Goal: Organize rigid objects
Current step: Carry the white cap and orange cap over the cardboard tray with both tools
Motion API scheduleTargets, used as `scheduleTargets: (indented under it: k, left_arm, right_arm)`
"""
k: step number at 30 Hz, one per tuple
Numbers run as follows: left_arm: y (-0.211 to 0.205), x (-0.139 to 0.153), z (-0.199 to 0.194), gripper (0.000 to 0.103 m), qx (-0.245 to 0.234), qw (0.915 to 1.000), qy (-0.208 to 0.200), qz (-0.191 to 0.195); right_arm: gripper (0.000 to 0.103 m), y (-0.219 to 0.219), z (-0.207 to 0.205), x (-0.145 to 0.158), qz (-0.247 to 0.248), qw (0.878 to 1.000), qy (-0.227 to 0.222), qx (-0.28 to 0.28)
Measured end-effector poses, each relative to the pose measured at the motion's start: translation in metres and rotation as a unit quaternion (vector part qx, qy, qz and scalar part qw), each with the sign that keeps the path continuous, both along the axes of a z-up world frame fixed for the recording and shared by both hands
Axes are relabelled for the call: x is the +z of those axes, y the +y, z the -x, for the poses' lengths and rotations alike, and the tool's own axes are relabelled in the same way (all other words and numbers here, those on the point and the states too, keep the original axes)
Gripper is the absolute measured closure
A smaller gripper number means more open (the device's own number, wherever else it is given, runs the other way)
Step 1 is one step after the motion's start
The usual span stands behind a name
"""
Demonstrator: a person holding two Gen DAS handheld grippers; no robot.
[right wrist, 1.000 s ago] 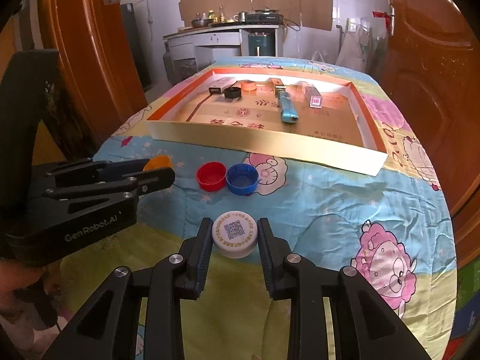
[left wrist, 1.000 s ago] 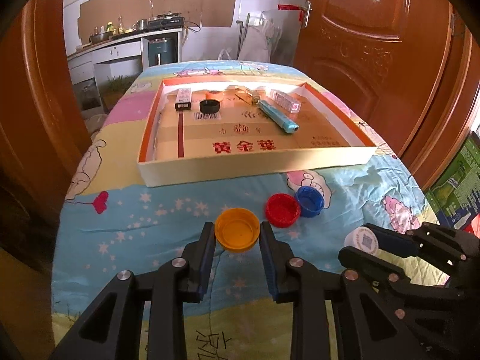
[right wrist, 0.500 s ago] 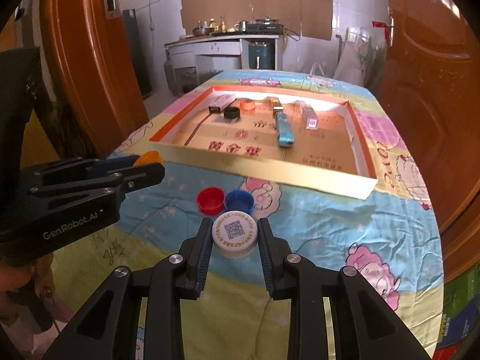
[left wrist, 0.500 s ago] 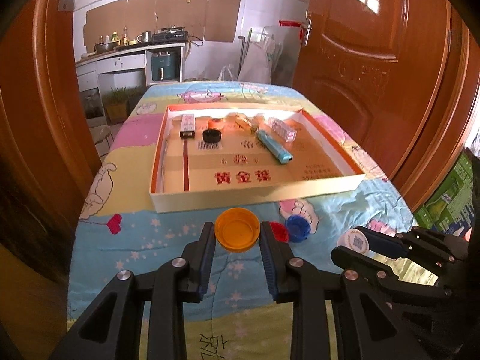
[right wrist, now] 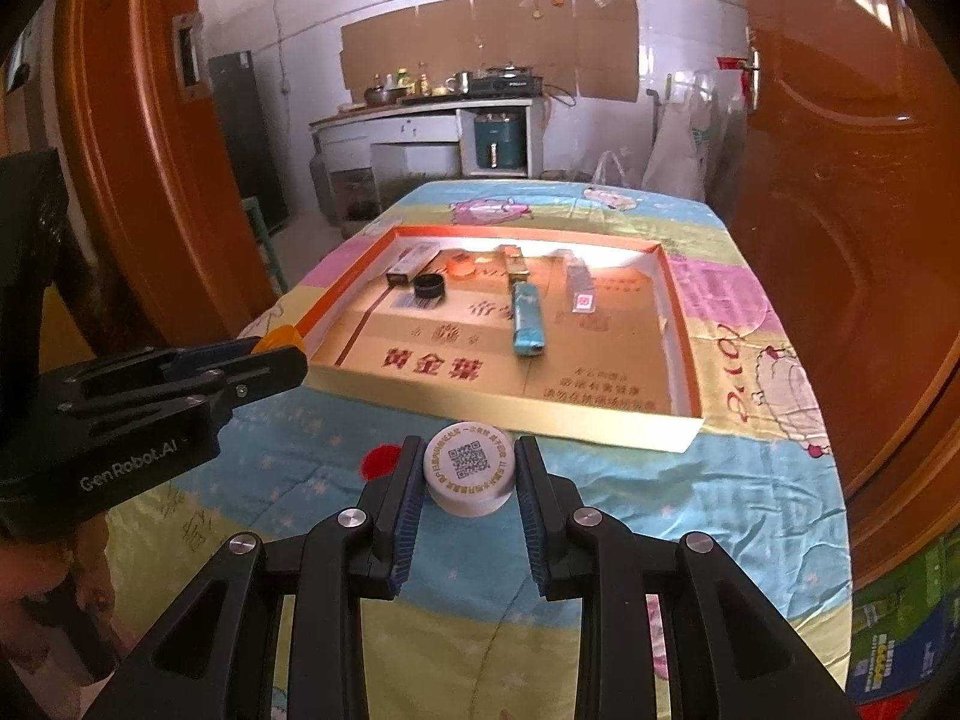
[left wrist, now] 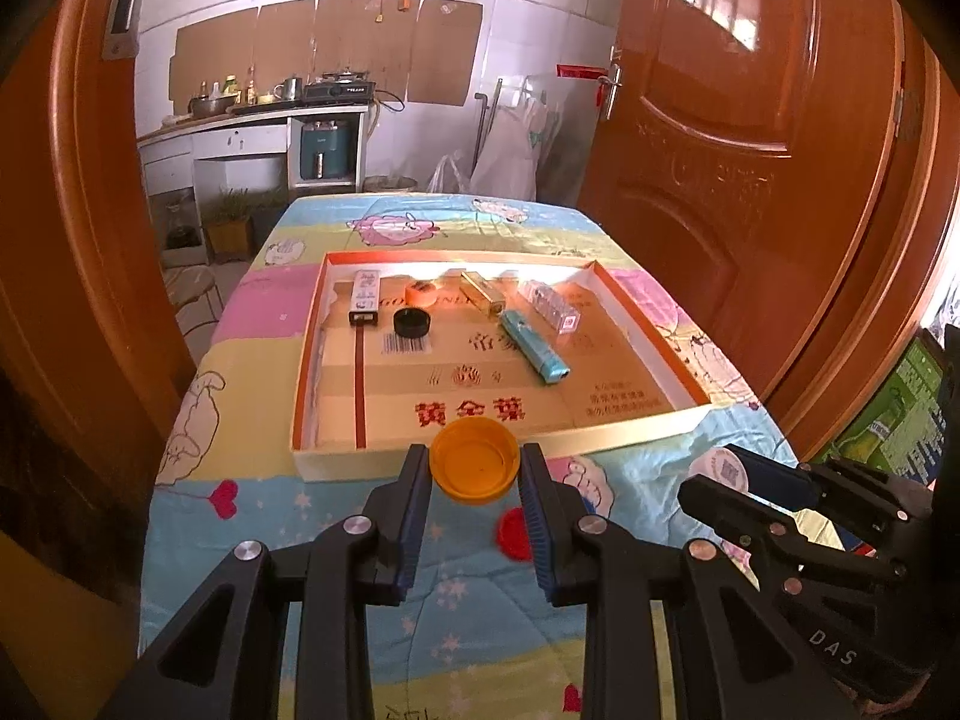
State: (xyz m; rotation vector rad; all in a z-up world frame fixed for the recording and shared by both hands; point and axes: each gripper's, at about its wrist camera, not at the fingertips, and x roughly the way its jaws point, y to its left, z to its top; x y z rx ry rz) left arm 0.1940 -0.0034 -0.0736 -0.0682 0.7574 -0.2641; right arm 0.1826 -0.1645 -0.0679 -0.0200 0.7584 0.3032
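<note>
The orange cap (left wrist: 475, 461) is clamped in the left gripper (left wrist: 475, 483), the white cap (right wrist: 469, 468) in the right gripper (right wrist: 468, 483); both should be kept level and carried over the box's near wall (left wrist: 540, 441) before release.

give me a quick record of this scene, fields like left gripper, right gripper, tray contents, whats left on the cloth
left gripper: shut on orange cap, open side up
right gripper: shut on white cap, QR label up
tray: shallow cardboard box on the patterned cloth
tray contents: black cap, orange round piece, teal tube, gold box, white box, clear box
left on cloth: red cap, partly hidden by a finger
</note>
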Motion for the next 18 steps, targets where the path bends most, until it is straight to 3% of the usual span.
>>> scheduleTargets:
  k: [18]
  left_arm:
    - [-0.011, -0.003, -0.046, 0.073, -0.004, 0.9999, 0.011, 0.006]
  right_arm:
    - [0.073, -0.027, -0.042, 0.003, -0.009, 0.999, 0.002, -0.037]
